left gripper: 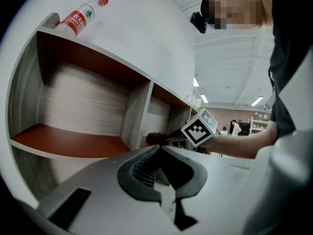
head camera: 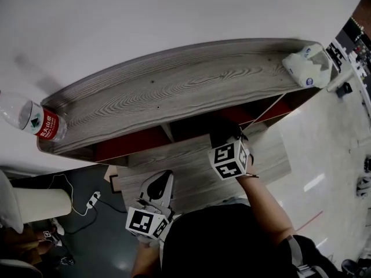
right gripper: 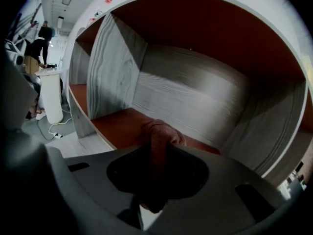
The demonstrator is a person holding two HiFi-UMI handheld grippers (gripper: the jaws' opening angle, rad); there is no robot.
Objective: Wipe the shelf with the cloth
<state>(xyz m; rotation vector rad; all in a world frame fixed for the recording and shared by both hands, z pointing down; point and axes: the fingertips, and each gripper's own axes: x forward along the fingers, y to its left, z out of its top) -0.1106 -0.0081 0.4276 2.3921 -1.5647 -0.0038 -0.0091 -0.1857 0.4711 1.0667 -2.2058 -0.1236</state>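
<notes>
Head view stares steeply down on the shelf [head camera: 174, 91] top; left gripper view faces its front from a bit back, right gripper view's close inside it.

A bunched reddish-brown cloth [right gripper: 159, 131], pinched in the right claw [right gripper: 155, 151], sits on the grey, red-boarded shelf [right gripper: 195, 102].
</notes>
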